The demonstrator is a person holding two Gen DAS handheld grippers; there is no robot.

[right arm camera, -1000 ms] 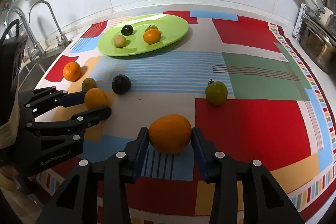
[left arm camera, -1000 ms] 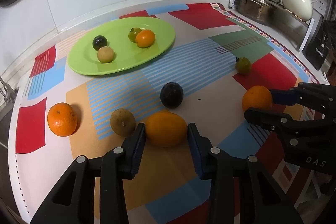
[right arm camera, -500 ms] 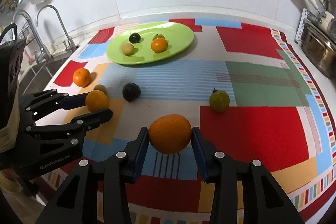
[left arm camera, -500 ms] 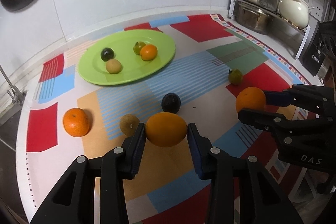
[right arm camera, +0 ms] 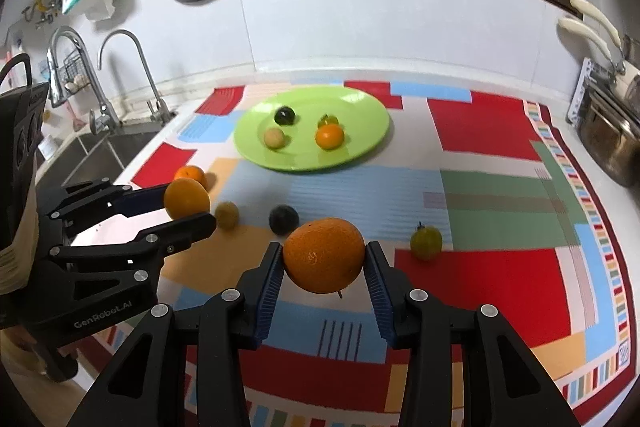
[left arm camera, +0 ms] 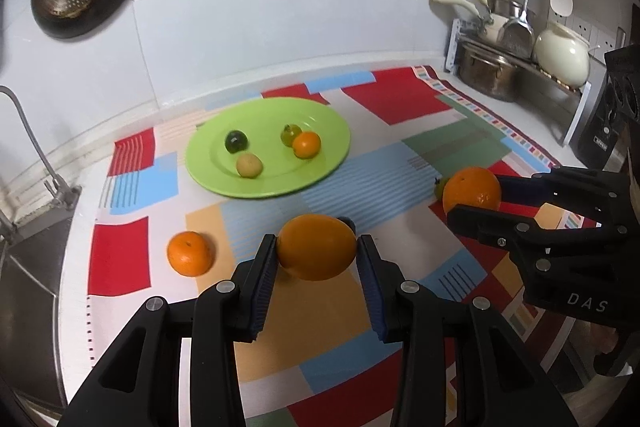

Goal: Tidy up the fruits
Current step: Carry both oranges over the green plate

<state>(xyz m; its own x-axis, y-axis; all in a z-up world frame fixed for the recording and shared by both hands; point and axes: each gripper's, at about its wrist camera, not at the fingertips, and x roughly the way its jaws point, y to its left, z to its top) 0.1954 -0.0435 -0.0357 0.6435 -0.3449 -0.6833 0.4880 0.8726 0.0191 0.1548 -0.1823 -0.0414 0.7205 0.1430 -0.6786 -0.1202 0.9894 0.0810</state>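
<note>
My left gripper (left arm camera: 317, 263) is shut on a smooth orange (left arm camera: 317, 247) and holds it above the patterned cloth. My right gripper (right arm camera: 324, 267) is shut on a second, rougher orange (right arm camera: 324, 255), also off the cloth. Each gripper shows in the other's view: the right gripper (left arm camera: 476, 203) at the right edge, the left gripper (right arm camera: 188, 207) at the left edge. The green plate (left arm camera: 332, 119) at the back carries a dark fruit (left arm camera: 236, 141), a tan fruit (left arm camera: 249, 165), a green fruit (left arm camera: 290, 134) and a small orange (left arm camera: 306, 144).
Loose on the cloth lie a mandarin (left arm camera: 189, 253), a tan fruit (right arm camera: 227, 215), a dark fruit (right arm camera: 283, 219) and a green tomato (right arm camera: 426, 242). A sink with taps (right arm camera: 100, 99) is at the left. A rack with pots (left arm camera: 512, 63) stands at the right.
Both grippers have risen with their oranges, which now hang clear of the cloth. The plate and loose fruit look further away and lower in both views.
</note>
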